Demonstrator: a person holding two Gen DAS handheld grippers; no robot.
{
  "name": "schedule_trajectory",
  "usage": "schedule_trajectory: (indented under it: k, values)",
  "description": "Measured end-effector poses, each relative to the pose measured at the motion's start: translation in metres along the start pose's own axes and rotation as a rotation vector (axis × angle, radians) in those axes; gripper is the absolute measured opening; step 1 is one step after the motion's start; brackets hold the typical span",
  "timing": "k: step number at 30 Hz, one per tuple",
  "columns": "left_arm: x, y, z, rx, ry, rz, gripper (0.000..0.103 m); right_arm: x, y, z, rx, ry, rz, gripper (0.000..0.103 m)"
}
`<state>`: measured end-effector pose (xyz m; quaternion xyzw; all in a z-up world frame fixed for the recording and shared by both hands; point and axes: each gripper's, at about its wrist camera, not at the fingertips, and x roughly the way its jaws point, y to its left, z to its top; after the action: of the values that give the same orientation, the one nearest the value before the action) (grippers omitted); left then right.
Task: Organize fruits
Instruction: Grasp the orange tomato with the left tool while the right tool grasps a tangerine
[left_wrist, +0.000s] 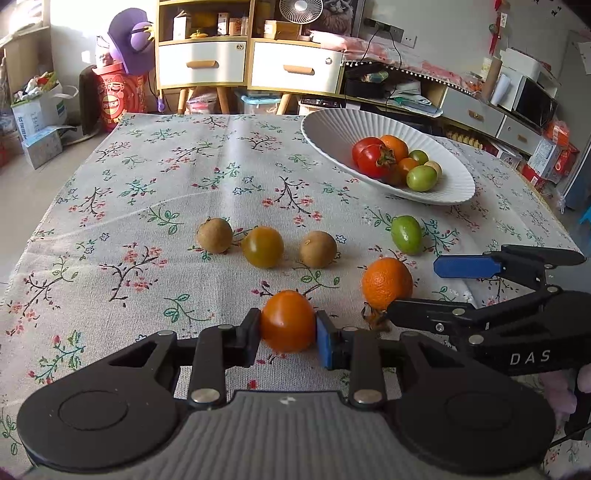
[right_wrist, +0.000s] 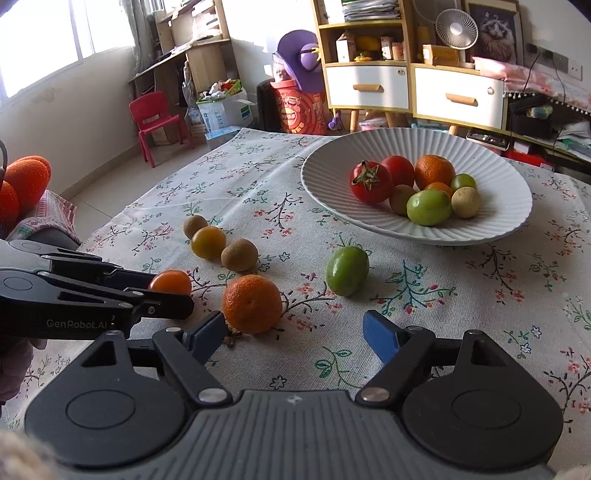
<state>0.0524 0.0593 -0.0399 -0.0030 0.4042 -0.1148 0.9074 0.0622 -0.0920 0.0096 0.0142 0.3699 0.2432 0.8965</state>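
My left gripper (left_wrist: 289, 326) is shut on a small orange tomato (left_wrist: 288, 317) just above the floral tablecloth; it also shows in the right wrist view as the left gripper (right_wrist: 171, 291). My right gripper (right_wrist: 295, 334) is open, its blue pads (right_wrist: 380, 336) apart. A mandarin (right_wrist: 252, 303) lies on the cloth just ahead of its left finger, untouched. A green fruit (right_wrist: 347, 270) lies beyond. Two brown round fruits (left_wrist: 215, 235) (left_wrist: 317, 249) flank a yellow-green tomato (left_wrist: 263, 246). The white ribbed plate (right_wrist: 491, 221) holds several fruits.
The tablecloth (left_wrist: 129, 206) covers the table, whose far edge runs behind the plate. A dried calyx scrap (left_wrist: 375, 317) lies by the mandarin. Beyond stand a cabinet with drawers (left_wrist: 243, 62), a red chair (right_wrist: 159, 118) and boxes on the floor.
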Motion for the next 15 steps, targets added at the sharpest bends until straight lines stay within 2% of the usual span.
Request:
schedule_trajectory:
  k: [4,9,15]
  values:
    - [-0.0017,0.0034,-0.0006,-0.005,0.004,0.004,0.021,0.0045,0.0074,0.0013,-0.019,0.009,0.031,0.066]
    - [-0.0028,0.0047,-0.0014,-0.006,0.006,0.004,0.021,0.0049,0.0104,0.0011,-0.016,0.007,0.021,0.051]
    - [-0.0013,0.0033,0.0002,-0.006,0.009,0.006,0.021,0.0065,0.0102,0.0046,-0.008,0.010,0.028,0.042]
